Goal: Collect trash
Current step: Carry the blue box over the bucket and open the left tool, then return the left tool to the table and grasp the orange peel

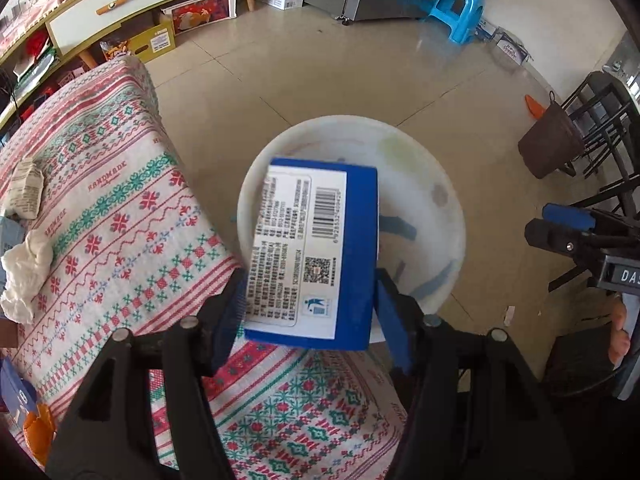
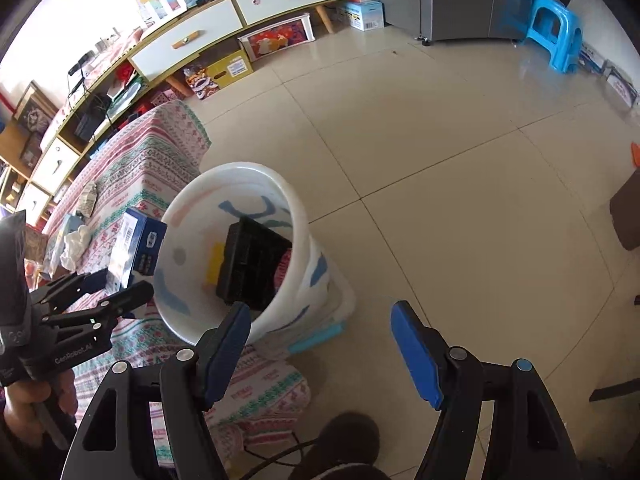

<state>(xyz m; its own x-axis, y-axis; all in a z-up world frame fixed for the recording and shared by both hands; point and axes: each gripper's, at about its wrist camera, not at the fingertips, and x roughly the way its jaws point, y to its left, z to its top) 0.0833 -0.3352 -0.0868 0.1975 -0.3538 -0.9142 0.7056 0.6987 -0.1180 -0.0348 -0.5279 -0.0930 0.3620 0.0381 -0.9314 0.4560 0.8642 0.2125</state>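
Note:
A blue box (image 1: 316, 252) with a white label and barcode sits between the pads of my left gripper (image 1: 310, 280), tilted over the white bin (image 1: 420, 168). The jaws stand a little wider than the box and the pads do not seem to press on it. In the right wrist view the box (image 2: 138, 244) is at the bin's left rim (image 2: 240, 168), with the left gripper (image 2: 116, 288) below it. A black tray (image 2: 252, 264) and a yellow piece (image 2: 216, 264) lie in the bin. My right gripper (image 2: 320, 320) is open and empty beside the bin. A crumpled tissue (image 1: 28, 272) and a crumpled wrapper (image 1: 26, 192) lie on the table.
The table wears a red and green patterned cloth (image 1: 120, 200), and the bin stands on the tiled floor against its corner. A brown basket (image 1: 548, 144) and black chair (image 1: 608, 120) are at the right. A blue stool (image 1: 456, 8) and a low drawer cabinet (image 1: 120, 4) stand farther off.

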